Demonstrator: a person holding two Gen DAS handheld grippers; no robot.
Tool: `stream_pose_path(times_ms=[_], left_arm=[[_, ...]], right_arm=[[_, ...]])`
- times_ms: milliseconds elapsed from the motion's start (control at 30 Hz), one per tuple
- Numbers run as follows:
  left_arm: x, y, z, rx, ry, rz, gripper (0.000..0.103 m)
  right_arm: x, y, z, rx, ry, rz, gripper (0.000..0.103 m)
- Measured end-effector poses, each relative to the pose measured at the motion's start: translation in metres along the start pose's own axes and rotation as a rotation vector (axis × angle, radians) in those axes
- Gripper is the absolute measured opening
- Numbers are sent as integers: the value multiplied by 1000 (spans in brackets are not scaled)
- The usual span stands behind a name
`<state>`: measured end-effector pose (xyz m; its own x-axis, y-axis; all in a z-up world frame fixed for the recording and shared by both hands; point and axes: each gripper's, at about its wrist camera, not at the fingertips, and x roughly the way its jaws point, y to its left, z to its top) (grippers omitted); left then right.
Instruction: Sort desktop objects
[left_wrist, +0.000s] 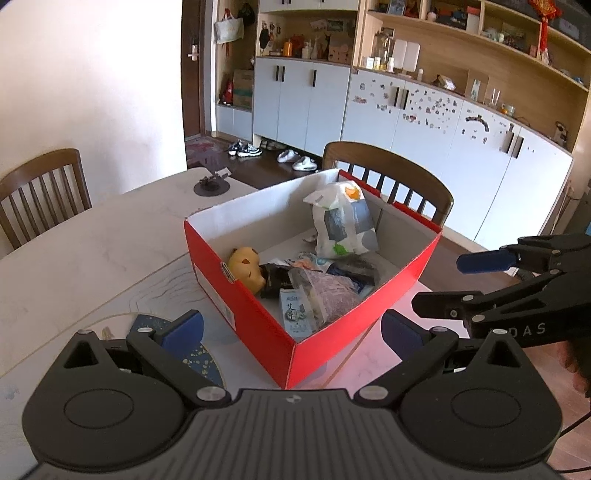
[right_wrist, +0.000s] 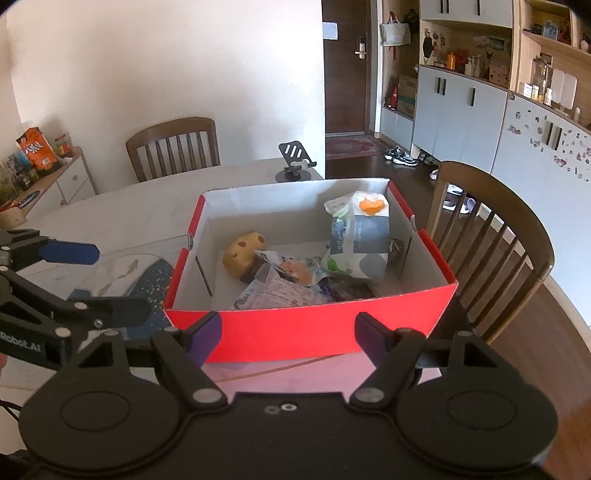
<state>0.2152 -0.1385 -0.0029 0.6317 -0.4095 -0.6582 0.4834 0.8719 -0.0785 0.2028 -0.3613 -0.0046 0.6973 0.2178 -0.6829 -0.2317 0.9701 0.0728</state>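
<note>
From the left wrist the left claw (left_wrist: 291, 328) hangs wide and empty over the red cardboard box (left_wrist: 258, 325) already stuffed with the yellow plush toy (left_wrist: 245, 267) and packets, and the right wrist shows the right claw (right_wrist: 288, 334) wide too, so sorting looks nearly done on the pale worktop (right_wrist: 129, 210).

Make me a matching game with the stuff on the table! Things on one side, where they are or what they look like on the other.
Things:
1. yellow plush toy
2. phone stand
3. red box
4. white snack bag

Clues:
A. on the table beyond the box
B. lying in the box's left side
C. holds everything else
D. standing up tallest inside

Pairs: 1-B, 2-A, 3-C, 4-D
</note>
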Motion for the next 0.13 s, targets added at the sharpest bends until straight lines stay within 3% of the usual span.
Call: stream_pose_path(times_ms=[133], left_arm=[[-2,6,0,-23,3,-2,103]], right_arm=[[0,2,0,5,-4,-16,79]])
